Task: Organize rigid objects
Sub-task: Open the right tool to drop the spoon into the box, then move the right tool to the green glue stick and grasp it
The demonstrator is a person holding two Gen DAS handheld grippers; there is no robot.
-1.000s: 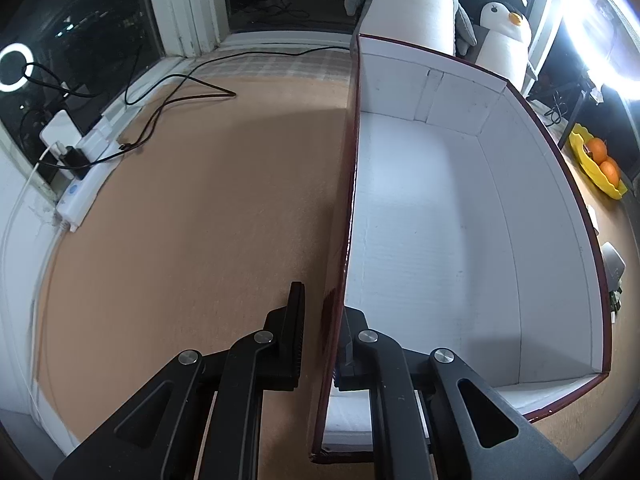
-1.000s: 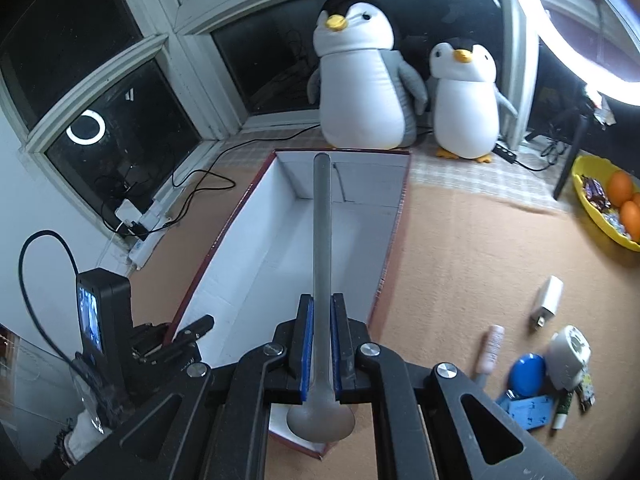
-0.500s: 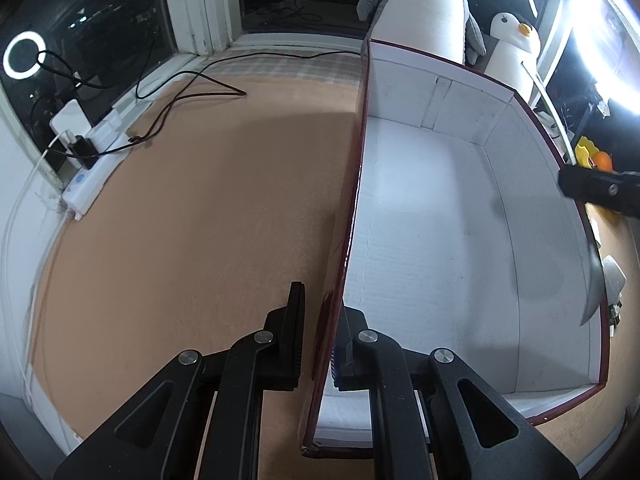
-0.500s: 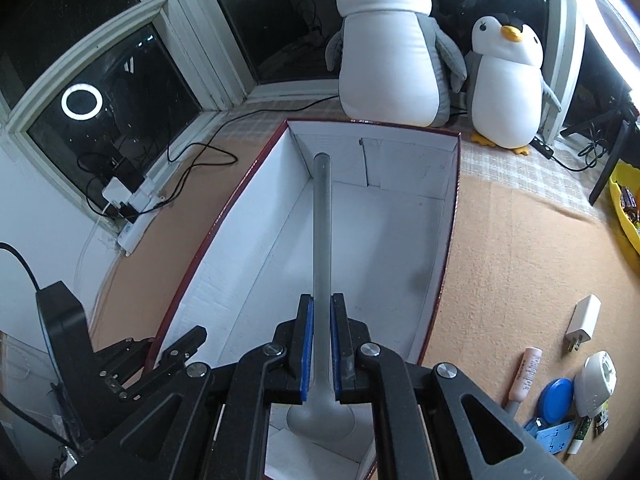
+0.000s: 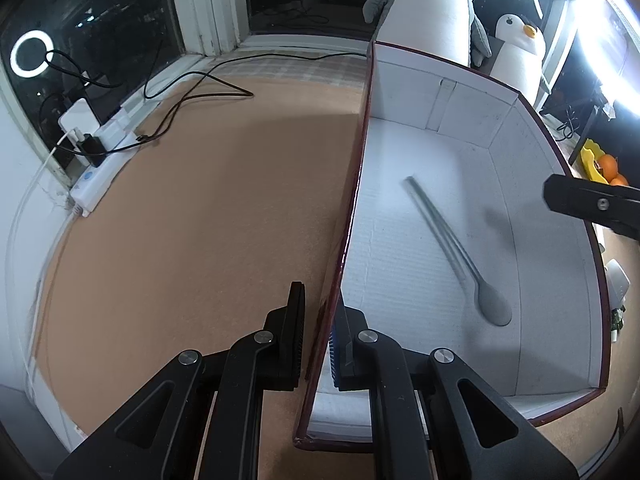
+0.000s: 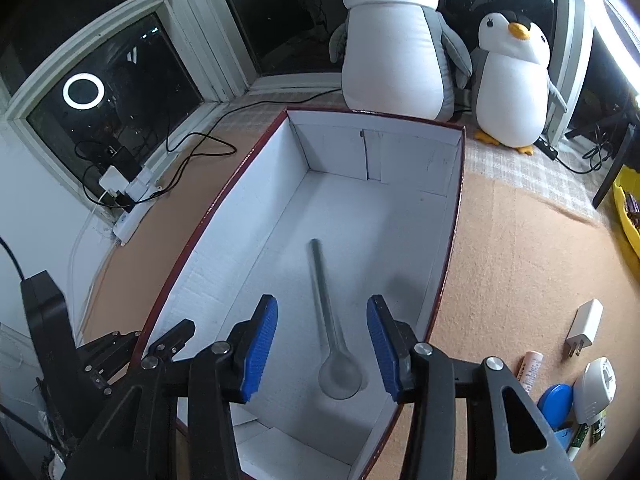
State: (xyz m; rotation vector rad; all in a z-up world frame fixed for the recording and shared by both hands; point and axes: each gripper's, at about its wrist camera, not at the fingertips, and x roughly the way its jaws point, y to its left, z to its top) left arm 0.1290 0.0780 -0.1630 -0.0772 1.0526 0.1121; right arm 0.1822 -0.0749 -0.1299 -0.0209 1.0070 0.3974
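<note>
Nearest, the left hand-held gripper (image 5: 318,340) straddled the left wall of the box (image 5: 352,216), jaws clamped on that maroon-edged panel. Right hand-held gripper (image 6: 322,344) hung over the box's near end, blue pads (image 6: 258,350) spread wide, nothing between them. Below it a gray spoon (image 6: 330,320) lay flat on the white box floor, bowl toward the gripper, handle pointing away, slightly blurred. Box stood on the tan desk (image 6: 516,256). Farther back, two plush penguins (image 6: 394,40) beside the window.
</note>
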